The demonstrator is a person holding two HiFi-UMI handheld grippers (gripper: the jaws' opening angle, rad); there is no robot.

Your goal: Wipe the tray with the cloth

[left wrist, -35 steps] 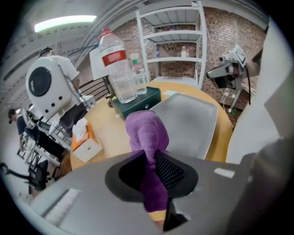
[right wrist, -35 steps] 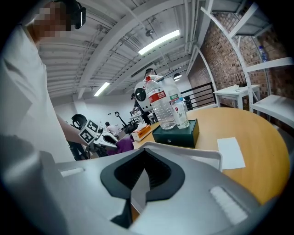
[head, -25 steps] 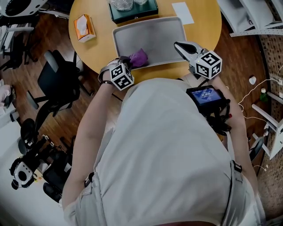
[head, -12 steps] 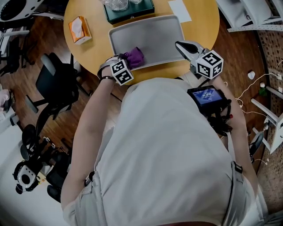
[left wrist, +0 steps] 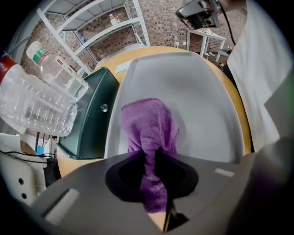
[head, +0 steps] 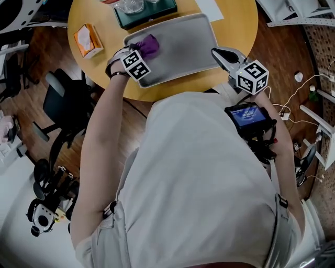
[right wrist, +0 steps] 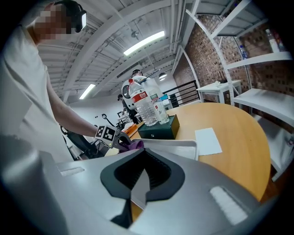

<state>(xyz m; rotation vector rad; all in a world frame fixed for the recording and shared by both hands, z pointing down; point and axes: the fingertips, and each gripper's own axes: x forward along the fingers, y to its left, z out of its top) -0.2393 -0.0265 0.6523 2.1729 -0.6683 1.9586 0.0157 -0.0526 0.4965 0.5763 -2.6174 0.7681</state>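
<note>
A grey tray (head: 183,44) lies on the round wooden table (head: 238,26). A purple cloth (head: 146,44) rests on the tray's far left part, and my left gripper (head: 142,51) points steeply down, shut on it. In the left gripper view the cloth (left wrist: 149,128) runs from between the jaws out onto the tray (left wrist: 202,105). My right gripper (head: 215,52) sits at the tray's right edge. In the right gripper view its jaws are shut on a grey sliver, the tray's rim (right wrist: 140,186), with the tray (right wrist: 172,144) stretching beyond.
A dark green box (head: 144,13) with clear plastic bottles (left wrist: 36,101) stands just behind the tray. An orange tissue box (head: 84,39) is at the table's left, a white paper (head: 209,8) at the back. A black office chair (head: 60,104) stands left of the table.
My left gripper has slid the purple cloth from the tray's near left corner along its left side toward the far left. The right gripper has stayed at the tray's right edge.
</note>
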